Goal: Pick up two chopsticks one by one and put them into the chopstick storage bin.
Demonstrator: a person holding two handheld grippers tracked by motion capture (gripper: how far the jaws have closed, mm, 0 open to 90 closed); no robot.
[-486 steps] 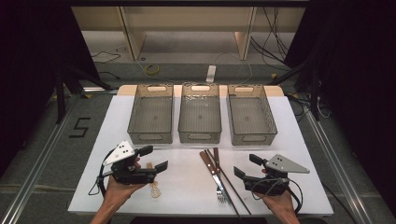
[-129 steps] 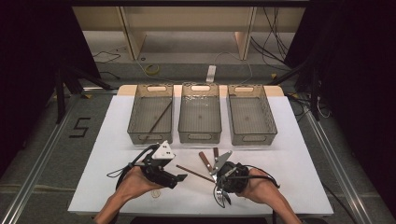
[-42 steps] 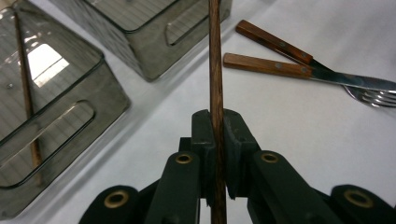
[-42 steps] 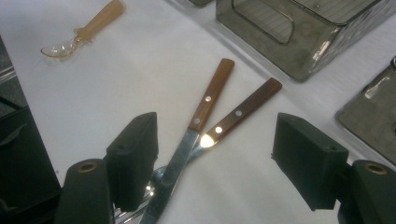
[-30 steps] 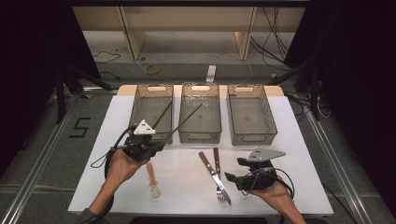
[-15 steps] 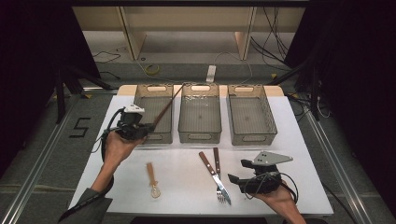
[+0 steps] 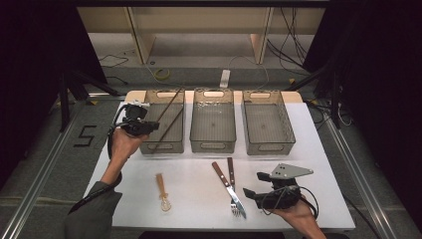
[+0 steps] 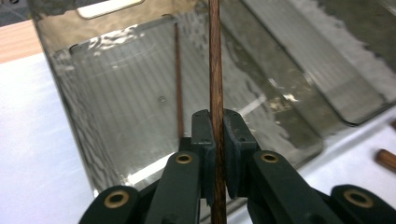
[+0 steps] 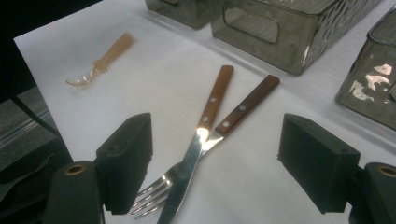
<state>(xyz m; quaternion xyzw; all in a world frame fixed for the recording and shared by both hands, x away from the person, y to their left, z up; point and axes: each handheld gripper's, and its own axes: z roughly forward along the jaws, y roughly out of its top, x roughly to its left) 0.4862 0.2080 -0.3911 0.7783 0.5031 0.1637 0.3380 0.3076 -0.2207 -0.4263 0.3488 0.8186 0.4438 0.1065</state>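
Left gripper [image 8: 215,140] clenched on a brown chopstick [image 8: 215,70] above the leftmost bin [image 7: 164,122], where a second chopstick [image 8: 178,79] lies. Right gripper [image 9: 215,168] released, jaws wide, near the fork [image 9: 154,189] and knife [image 9: 187,158].

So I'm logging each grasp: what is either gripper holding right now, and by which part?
The left gripper is shut on a chopstick, gripping its shaft, above the left bin. The right gripper is open and holds nothing.

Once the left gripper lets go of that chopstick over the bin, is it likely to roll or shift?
Probably it settles quickly: the chopstick looks thin, stiff and light, clamped between the left gripper pads. Being round, it may roll a little, but the left bin walls should stop it beside the other chopstick already leaning inside.
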